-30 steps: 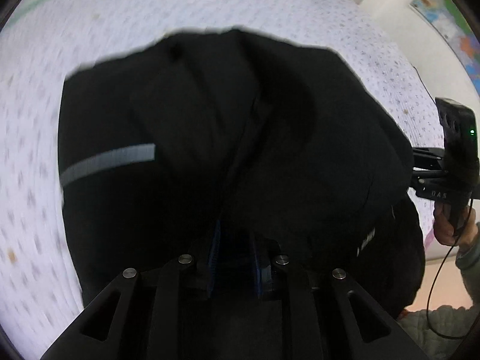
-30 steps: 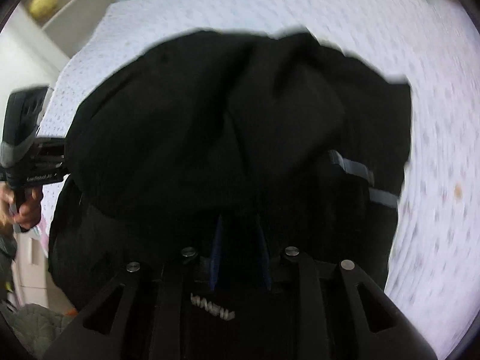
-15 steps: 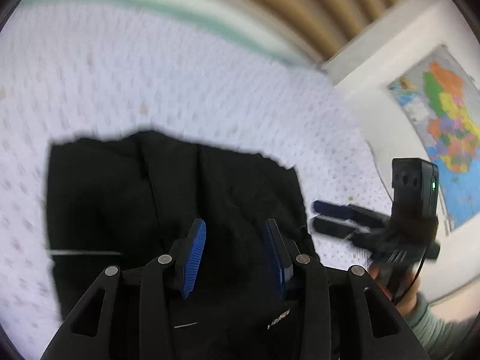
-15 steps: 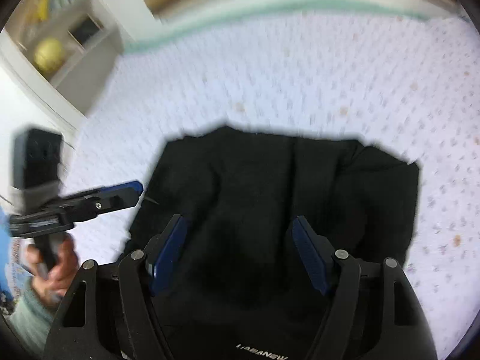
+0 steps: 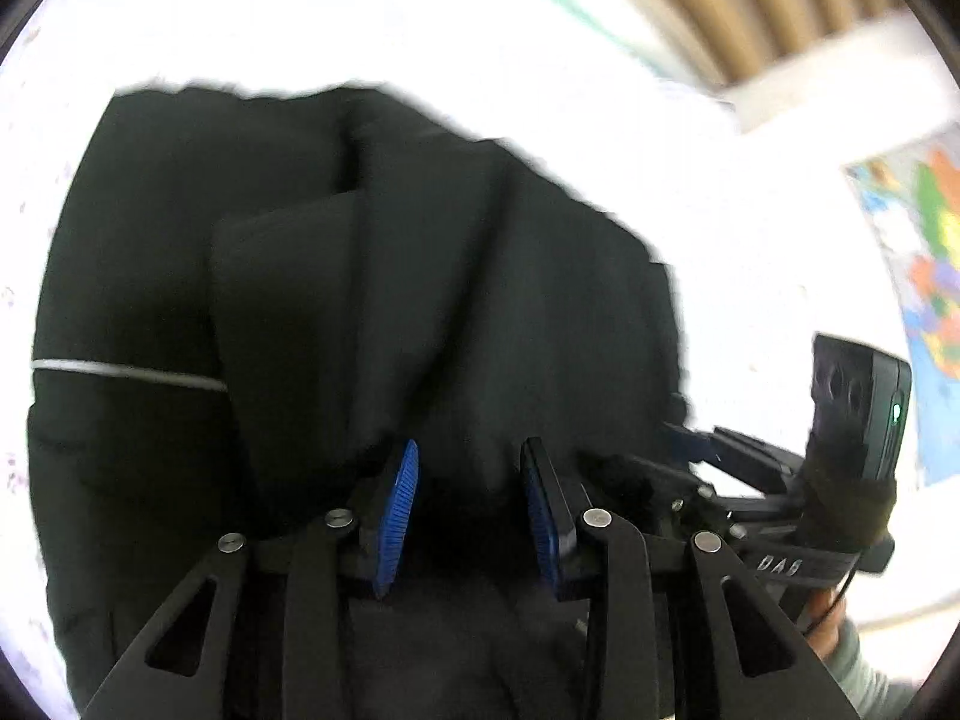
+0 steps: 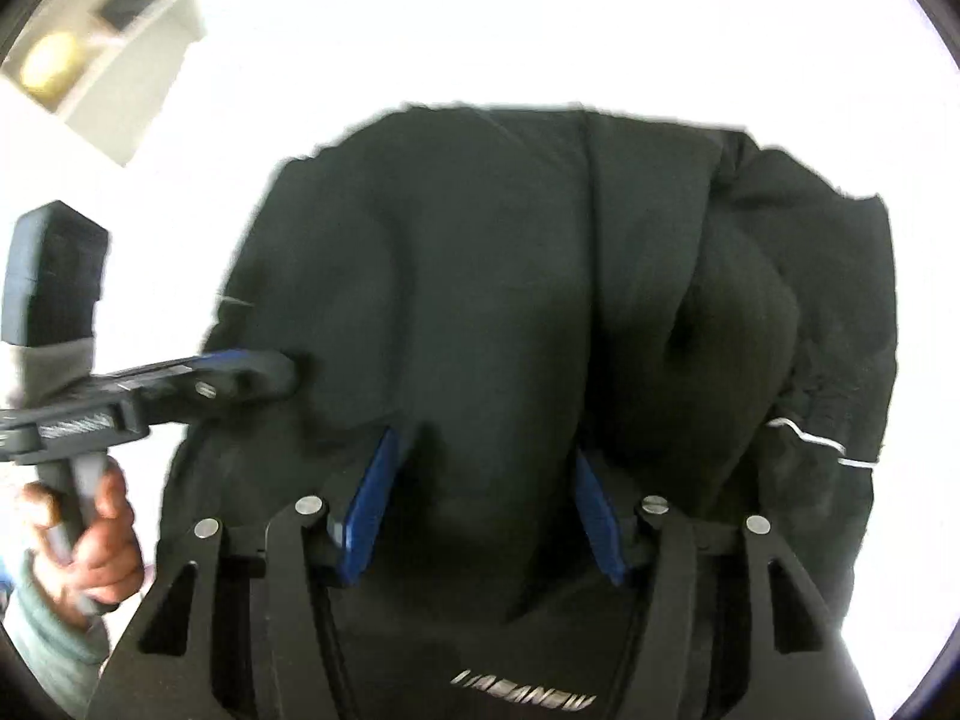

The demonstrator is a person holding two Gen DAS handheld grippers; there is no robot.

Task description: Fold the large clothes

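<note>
A large black garment [image 5: 372, 300] lies folded in layers on the white bedspread [image 5: 300, 18]; a thin grey stripe [image 5: 126, 373] crosses its left part. It also fills the right wrist view [image 6: 492, 276], with white lettering [image 6: 522, 701] near the bottom. My left gripper [image 5: 471, 450] is open, blue pads apart, just above the cloth and holding nothing. My right gripper [image 6: 483, 444] is open wide above the garment's near edge. Each gripper shows in the other's view, the right one [image 5: 720, 450] beside the garment's right edge, the left one [image 6: 252, 375] touching its left edge.
A white shelf unit [image 6: 102, 42] with a yellow object stands at the far left. A coloured wall map [image 5: 924, 276] hangs at the right, by a wooden headboard [image 5: 750, 0]. The person's hand [image 6: 90, 534] holds the left gripper's handle.
Both grippers were shut on the black cloth a second ago and have opened and let it go. They have since dropped closer to the garment, which now lies folded over.
</note>
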